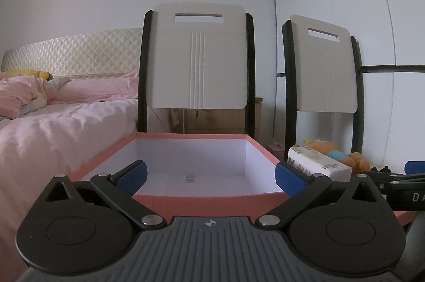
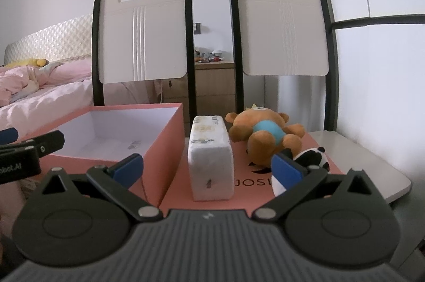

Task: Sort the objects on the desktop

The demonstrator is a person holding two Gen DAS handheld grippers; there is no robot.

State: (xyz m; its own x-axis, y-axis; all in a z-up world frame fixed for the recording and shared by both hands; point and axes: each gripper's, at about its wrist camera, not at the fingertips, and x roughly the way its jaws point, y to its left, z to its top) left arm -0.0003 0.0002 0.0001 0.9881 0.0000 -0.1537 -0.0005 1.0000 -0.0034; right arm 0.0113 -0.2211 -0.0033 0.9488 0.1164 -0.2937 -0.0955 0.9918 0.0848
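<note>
Tissue pack (image 2: 211,162) between the wide-open right tool (image 2: 208,171) pads

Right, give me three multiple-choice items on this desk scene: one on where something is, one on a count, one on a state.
1. Where does the tissue pack lie?
A. inside the pink box
B. on the pink lid, between the box and the orange plush bear
C. on the bed

2. How many plush toys are on the desk?
A. one
B. two
C. four

3. What state is the pink box in?
A. open and empty
B. closed with its lid on
C. open and full of toys

Answers:
1 B, the pack stands on the flat lid, right of the box and left of the orange plush bear.
2 B, the bear and a panda plush are the only ones.
3 A, both views show bare white inner walls and floor.
</note>
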